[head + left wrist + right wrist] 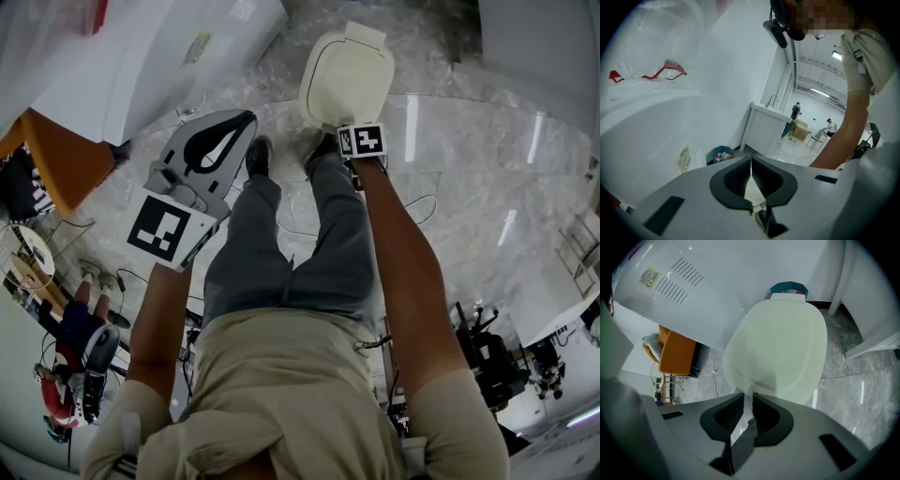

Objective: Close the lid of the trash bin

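Presently places the trash bin (349, 80) on the polished stone floor (469, 187), directly ahead of the person's shoes (258, 155). Finds its lid (778, 352) lying down over the bin: cream, broad, oval, with a hinge tab at the far side of the bin. Cannot confirm full seating on the bin's rim from any view. Notes a small blue bin (788, 287) just behind the trash bin.

Records the right gripper (748, 394) just above the near edge of the trash bin, jaws a narrow slit apart, nothing between them. Cannot determine contact with the lid. Records the left gripper (750, 159) held off to the left of the trash bin, jaws pressed together at the tips, empty, pointed away from the bin.

Judges the lid a light, stiff moulded plastic shell, smooth and probably slippery, free to swing only about the far hinge. Sees no handle or lip suited to pinching. Recommends pressing, not gripping: jaw tips flat on the near half of the lid, well away from the hinge, for best leverage. Advises modest downward force only, given a likely light bin on a glossy floor and some risk of sliding or tipping. Suggests a final check for a gap along the near edge of the bin.
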Action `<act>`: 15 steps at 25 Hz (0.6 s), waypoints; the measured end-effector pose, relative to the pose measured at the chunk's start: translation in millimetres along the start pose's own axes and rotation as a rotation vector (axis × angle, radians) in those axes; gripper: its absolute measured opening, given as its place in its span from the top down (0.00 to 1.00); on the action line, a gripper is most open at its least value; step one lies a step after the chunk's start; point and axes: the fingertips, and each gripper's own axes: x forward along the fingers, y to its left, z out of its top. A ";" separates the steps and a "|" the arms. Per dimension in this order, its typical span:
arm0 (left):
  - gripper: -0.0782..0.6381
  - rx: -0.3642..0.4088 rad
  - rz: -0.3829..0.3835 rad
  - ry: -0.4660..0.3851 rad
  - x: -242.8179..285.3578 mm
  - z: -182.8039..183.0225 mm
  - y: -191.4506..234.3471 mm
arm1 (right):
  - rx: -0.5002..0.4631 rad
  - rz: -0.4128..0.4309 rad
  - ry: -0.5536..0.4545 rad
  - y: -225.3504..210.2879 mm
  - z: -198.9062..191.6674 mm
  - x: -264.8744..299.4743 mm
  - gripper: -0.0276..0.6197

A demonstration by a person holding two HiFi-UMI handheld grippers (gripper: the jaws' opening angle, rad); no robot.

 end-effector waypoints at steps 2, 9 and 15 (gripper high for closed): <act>0.86 0.001 0.002 0.000 0.0 -1.1 2.1 | 0.017 0.006 0.002 -0.8 0.2 3.2 0.86; 0.86 0.005 0.005 0.005 -0.9 -8.5 5.0 | 0.040 0.006 0.009 -4.0 -0.4 12.1 0.86; 0.86 0.006 0.009 0.008 -2.5 -13.4 6.7 | 0.065 0.004 0.013 -4.7 -0.6 17.5 0.86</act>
